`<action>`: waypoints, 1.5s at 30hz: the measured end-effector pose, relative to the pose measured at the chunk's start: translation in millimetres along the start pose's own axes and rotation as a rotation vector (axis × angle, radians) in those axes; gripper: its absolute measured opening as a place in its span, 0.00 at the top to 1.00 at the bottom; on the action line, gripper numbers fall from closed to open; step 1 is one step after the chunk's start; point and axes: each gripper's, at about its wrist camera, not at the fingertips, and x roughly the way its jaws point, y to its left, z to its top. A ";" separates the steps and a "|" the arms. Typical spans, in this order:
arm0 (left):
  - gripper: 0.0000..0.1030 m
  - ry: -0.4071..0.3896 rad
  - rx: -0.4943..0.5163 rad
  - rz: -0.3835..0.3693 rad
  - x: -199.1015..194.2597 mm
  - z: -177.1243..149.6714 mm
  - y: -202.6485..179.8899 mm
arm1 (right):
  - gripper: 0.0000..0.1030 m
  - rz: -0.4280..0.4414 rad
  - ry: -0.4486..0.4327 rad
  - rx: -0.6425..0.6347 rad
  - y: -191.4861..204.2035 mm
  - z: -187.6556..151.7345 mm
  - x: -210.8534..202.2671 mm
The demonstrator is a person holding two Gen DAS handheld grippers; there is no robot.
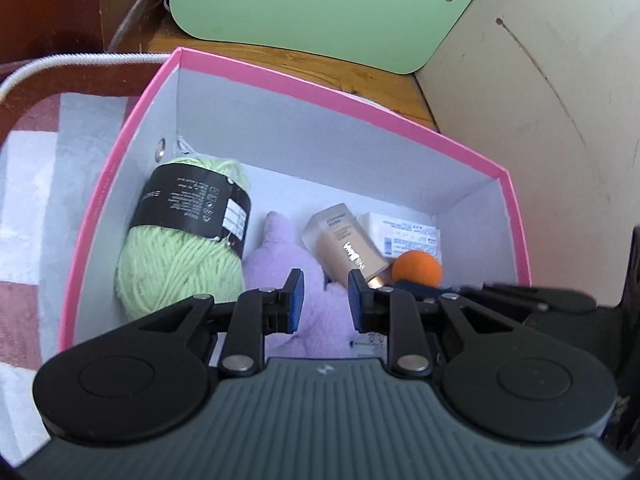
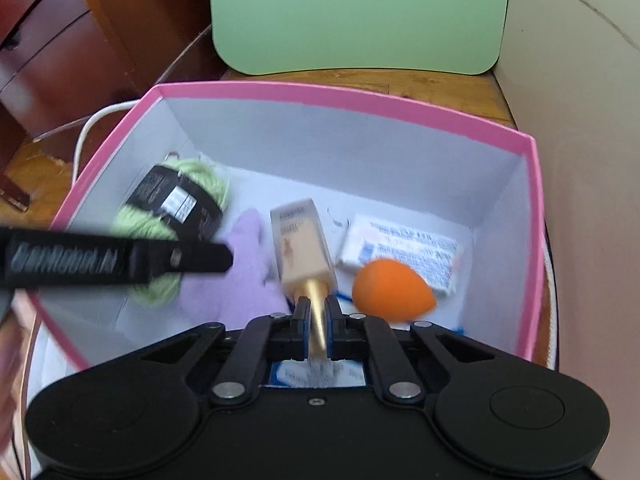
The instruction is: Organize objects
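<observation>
A pink box (image 1: 344, 98) (image 2: 360, 98) with white inside holds a green yarn ball (image 1: 180, 248) (image 2: 160, 216), a lilac plush (image 1: 296, 276) (image 2: 244, 276), a beige foundation bottle (image 1: 344, 246) (image 2: 298, 240) with a gold cap, an orange sponge (image 1: 416, 268) (image 2: 390, 288) and a white packet (image 1: 404, 232) (image 2: 404, 248). My left gripper (image 1: 323, 300) is open over the plush. My right gripper (image 2: 318, 320) is shut on the bottle's gold cap (image 2: 316, 300). The left gripper's black body (image 2: 112, 260) crosses the right wrist view.
A green board (image 1: 320, 4) (image 2: 356, 16) leans behind the box against a cream wall (image 1: 540, 92). A wooden floor strip (image 2: 420, 80) and dark wood furniture (image 2: 60, 40) lie beyond. A chequered rug (image 1: 36, 184) and white cord (image 1: 80, 60) are at left.
</observation>
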 end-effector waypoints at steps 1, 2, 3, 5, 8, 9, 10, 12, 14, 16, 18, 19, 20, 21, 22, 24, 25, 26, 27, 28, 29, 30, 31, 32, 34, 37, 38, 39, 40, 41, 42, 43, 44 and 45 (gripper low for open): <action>0.78 0.003 0.007 0.010 -3.1 -1.6 -2.0 | 0.92 -0.006 -0.003 0.003 2.2 1.6 0.2; 0.78 0.005 0.013 0.014 -6.7 -3.2 -3.7 | 0.91 -0.004 -0.009 0.013 2.4 0.8 -2.4; 0.78 0.006 0.021 0.012 -11.0 -5.3 -5.2 | 0.91 -0.004 -0.004 0.024 2.4 -1.4 -5.2; 0.78 0.005 0.041 0.002 -18.8 -9.7 -9.0 | 0.84 -0.021 0.008 0.057 1.4 -10.2 -13.6; 0.78 -0.010 0.070 0.004 -25.7 -13.7 -14.0 | 0.71 0.011 0.041 0.093 -3.2 -25.1 -18.2; 0.78 -0.020 0.077 0.008 -26.0 -14.6 -14.5 | 0.61 0.026 0.047 0.117 -6.1 -28.3 -17.0; 0.78 -0.024 0.077 0.017 -24.5 -15.1 -14.1 | 0.63 0.029 0.051 0.138 -8.5 -30.3 -15.1; 0.78 -0.007 0.069 0.035 -19.5 -14.6 -12.8 | 0.66 0.039 0.043 0.138 -8.6 -30.7 -11.4; 0.78 -0.005 0.056 0.043 -16.5 -14.1 -11.1 | 0.80 0.043 0.021 0.147 -9.5 -28.4 -9.0; 0.78 -0.003 0.036 0.048 -16.3 -14.5 -9.7 | 0.92 0.063 0.040 0.172 -12.1 -24.8 -2.3; 0.78 -0.003 0.015 0.050 -16.6 -15.2 -9.0 | 0.92 0.062 0.051 0.203 -13.9 -20.6 4.4; 0.78 -0.003 0.007 0.055 -18.4 -16.4 -8.9 | 0.92 0.048 0.040 0.201 -12.9 -18.7 6.4; 0.78 -0.004 0.003 0.059 -21.2 -18.3 -8.9 | 0.92 0.035 0.021 0.184 -10.6 -17.7 6.8; 0.78 -0.001 0.001 0.063 -24.8 -20.9 -9.9 | 0.91 0.015 0.005 0.148 -6.9 -17.2 5.9; 0.78 0.012 0.012 0.067 -28.7 -23.7 -12.3 | 0.88 -0.003 -0.004 0.124 -3.8 -18.5 2.3; 0.74 0.026 0.057 0.081 -39.9 -30.3 -20.2 | 0.86 0.015 -0.013 0.137 -2.1 -27.0 -12.9; 0.73 0.032 0.070 0.093 -45.6 -33.5 -23.5 | 0.86 0.038 -0.017 0.152 -2.3 -32.4 -24.2; 0.73 0.046 0.087 0.101 -51.2 -37.1 -27.9 | 0.86 0.056 -0.019 0.148 -0.2 -37.7 -36.4; 0.70 0.063 0.105 0.103 -57.6 -40.8 -31.9 | 0.82 0.051 -0.018 0.132 3.2 -42.5 -49.9; 0.68 0.070 0.120 0.101 -65.3 -44.6 -35.1 | 0.81 0.044 -0.023 0.110 8.2 -46.2 -63.3; 0.64 0.064 0.138 0.101 -75.3 -49.0 -38.7 | 0.78 0.047 -0.024 0.088 12.1 -50.7 -77.4; 0.58 0.069 0.158 0.099 -84.9 -53.2 -42.3 | 0.76 0.055 -0.026 0.079 14.9 -55.0 -92.2; 0.57 0.076 0.171 0.093 -94.6 -57.3 -44.9 | 0.76 0.061 -0.028 0.083 16.8 -58.7 -105.5; 0.56 0.082 0.176 0.084 -104.3 -60.5 -45.8 | 0.75 0.065 -0.028 0.084 18.1 -62.3 -118.9; 0.55 0.087 0.208 0.069 -123.1 -68.8 -50.5 | 0.70 0.065 -0.041 0.060 24.5 -72.6 -144.8; 0.48 0.076 0.271 0.083 -148.2 -86.6 -58.9 | 0.64 0.049 -0.057 0.024 29.7 -91.4 -179.6; 0.47 0.078 0.290 0.086 -154.2 -92.8 -61.7 | 0.60 0.052 -0.061 0.020 29.5 -98.2 -188.3; 0.45 0.083 0.308 0.088 -159.3 -99.8 -63.1 | 0.57 0.057 -0.065 0.017 29.8 -106.0 -195.9; 0.45 0.090 0.324 0.090 -163.2 -107.0 -64.0 | 0.56 0.065 -0.067 0.013 30.1 -113.0 -201.3; 0.44 0.095 0.336 0.092 -166.1 -113.5 -64.6 | 0.54 0.072 -0.066 0.011 31.0 -122.0 -206.3; 0.42 0.101 0.344 0.092 -168.4 -120.9 -64.7 | 0.51 0.083 -0.067 0.007 30.2 -131.5 -212.4; 0.41 0.108 0.347 0.089 -169.6 -128.3 -64.1 | 0.48 0.099 -0.070 -0.001 31.4 -140.6 -215.8; 0.41 0.115 0.348 0.083 -170.3 -135.7 -63.4 | 0.43 0.110 -0.074 -0.008 33.0 -148.1 -217.9; 0.41 0.124 0.348 0.077 -170.1 -142.5 -62.3 | 0.40 0.119 -0.077 -0.016 34.7 -156.9 -219.3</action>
